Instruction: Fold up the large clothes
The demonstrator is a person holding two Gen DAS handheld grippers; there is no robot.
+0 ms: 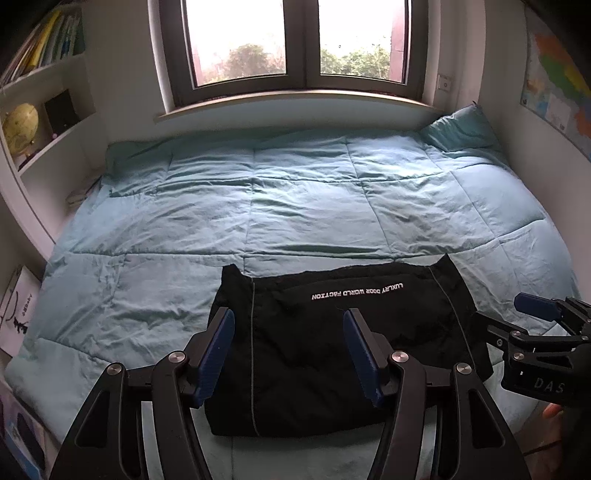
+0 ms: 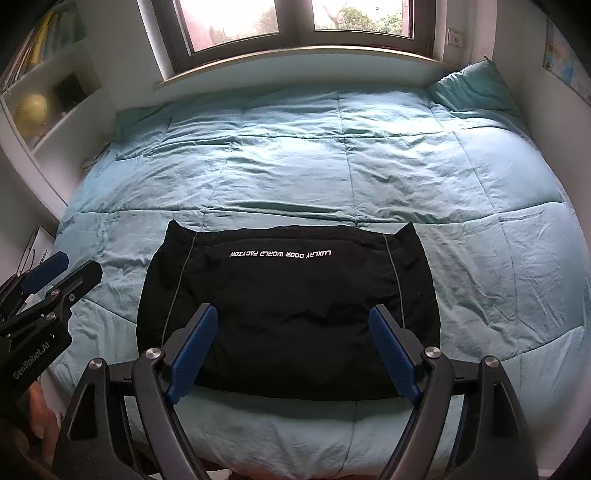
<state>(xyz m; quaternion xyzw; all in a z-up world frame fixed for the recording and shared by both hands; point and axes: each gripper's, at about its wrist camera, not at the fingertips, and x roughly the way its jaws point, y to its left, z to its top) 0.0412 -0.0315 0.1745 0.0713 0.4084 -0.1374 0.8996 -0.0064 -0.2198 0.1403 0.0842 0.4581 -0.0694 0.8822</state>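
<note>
Garment: black folded garment (image 2: 288,317) lay flat on the near part of the bed, a compact rectangle with white lettering (image 2: 280,254) across its far portion, reading upside down from where I watched.
Seams: two thin pale lines ran from its far edge toward me, one near each side.
Corners: the two far corners stuck up in small points.
Bed: light blue quilt (image 2: 332,155) covered the bed out to the window wall, creased, with stitched squares.
Left fingers: my left gripper (image 1: 288,350) hovered over the near left part of the garment, its blue pads (image 1: 218,354) spread apart with nothing between them but the cloth below; I saw no contact.
Right fingers: my right gripper (image 2: 293,350) hung over the near edge of the garment, released and wide, blue pads (image 2: 391,354) clear of the fabric.
Cross view: from the left camera the right gripper showed at the right edge, just beside the garment's right side; from the right camera the left gripper (image 2: 48,284) showed at the left edge, off the cloth over the quilt.
Hands: a bit of a hand (image 2: 38,417) was visible behind the left tool.
Far right: a blue pillow (image 2: 472,88) sat in the corner under the window (image 2: 295,22).
Left wall: white shelves (image 1: 55,110) held books and a yellow globe (image 1: 22,127).
Right wall: a coloured map (image 1: 557,85) hung there.
</note>
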